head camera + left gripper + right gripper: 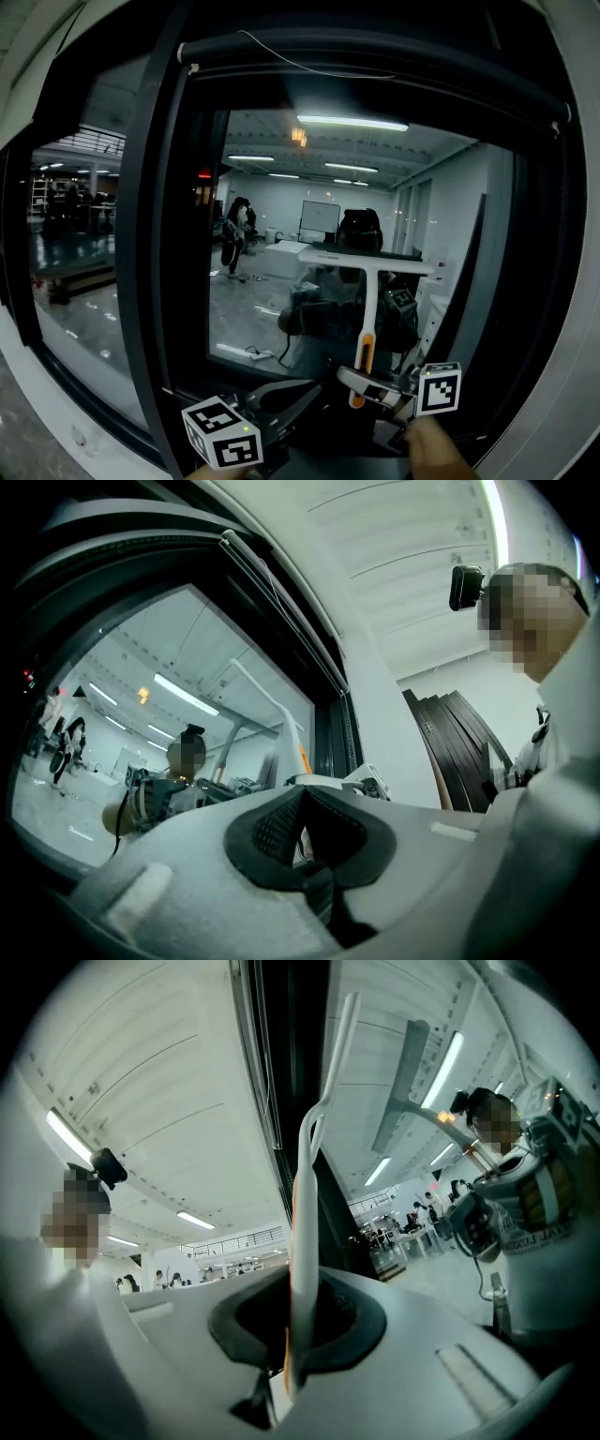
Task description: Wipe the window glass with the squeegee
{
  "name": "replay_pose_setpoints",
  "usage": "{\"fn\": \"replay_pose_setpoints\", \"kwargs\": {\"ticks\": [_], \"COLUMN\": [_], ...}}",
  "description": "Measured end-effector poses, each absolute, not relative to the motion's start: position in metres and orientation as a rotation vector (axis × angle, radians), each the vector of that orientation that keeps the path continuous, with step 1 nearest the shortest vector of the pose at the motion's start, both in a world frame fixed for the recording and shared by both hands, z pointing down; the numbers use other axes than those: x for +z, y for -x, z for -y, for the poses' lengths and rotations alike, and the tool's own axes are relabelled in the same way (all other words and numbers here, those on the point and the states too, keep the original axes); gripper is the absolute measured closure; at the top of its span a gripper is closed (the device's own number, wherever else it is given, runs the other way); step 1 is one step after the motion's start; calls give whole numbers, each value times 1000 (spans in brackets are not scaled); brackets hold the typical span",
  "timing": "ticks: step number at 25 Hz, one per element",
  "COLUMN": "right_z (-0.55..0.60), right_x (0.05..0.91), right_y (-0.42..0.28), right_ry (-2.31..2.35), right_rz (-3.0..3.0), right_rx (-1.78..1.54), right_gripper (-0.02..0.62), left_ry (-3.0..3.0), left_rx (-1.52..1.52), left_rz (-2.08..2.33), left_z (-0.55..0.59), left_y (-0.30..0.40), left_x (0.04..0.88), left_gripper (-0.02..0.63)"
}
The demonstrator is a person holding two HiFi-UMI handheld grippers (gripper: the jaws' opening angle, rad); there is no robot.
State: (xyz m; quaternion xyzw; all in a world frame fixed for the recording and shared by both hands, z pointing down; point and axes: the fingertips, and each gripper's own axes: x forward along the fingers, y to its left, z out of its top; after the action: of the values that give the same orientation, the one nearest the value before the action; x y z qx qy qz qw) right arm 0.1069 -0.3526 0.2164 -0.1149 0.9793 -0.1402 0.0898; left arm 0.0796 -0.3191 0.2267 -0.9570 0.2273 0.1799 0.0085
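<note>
A white squeegee (pixel 369 281) with an orange grip stands upright against the window glass (pixel 272 234), its blade level across the pane's lower right. My right gripper (pixel 360 379) is shut on the orange grip from below. In the right gripper view the handle (pixel 305 1232) rises between the pads and its reflection (pixel 405 1082) shows in the glass. My left gripper (pixel 305 392) hangs low at the left of the squeegee, shut and holding nothing. From the left gripper view the squeegee (pixel 274 710) appears beyond the closed jaws (pixel 300 832).
A thick black window frame (pixel 173 234) surrounds the pane, with a roller blind bar (pixel 375 70) and cord across the top. The glass mirrors a lit office and the person holding the grippers. A white wall (pixel 562 309) lies at the right.
</note>
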Motion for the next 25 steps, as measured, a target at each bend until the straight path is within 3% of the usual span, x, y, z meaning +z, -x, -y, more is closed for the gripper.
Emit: {"fn": "replay_pose_setpoints", "kwargs": {"ticks": [25], "right_z": [435], "right_x": [34], "right_y": [11], "right_ry": [531], "right_rz": [-2889], "right_rx": [11], "right_gripper": [570], "left_ry": [2838], "left_rx": [465], "left_rz": [-546], "left_z": [393], "left_y": [46], "left_x": [137], "left_gripper": [609]}}
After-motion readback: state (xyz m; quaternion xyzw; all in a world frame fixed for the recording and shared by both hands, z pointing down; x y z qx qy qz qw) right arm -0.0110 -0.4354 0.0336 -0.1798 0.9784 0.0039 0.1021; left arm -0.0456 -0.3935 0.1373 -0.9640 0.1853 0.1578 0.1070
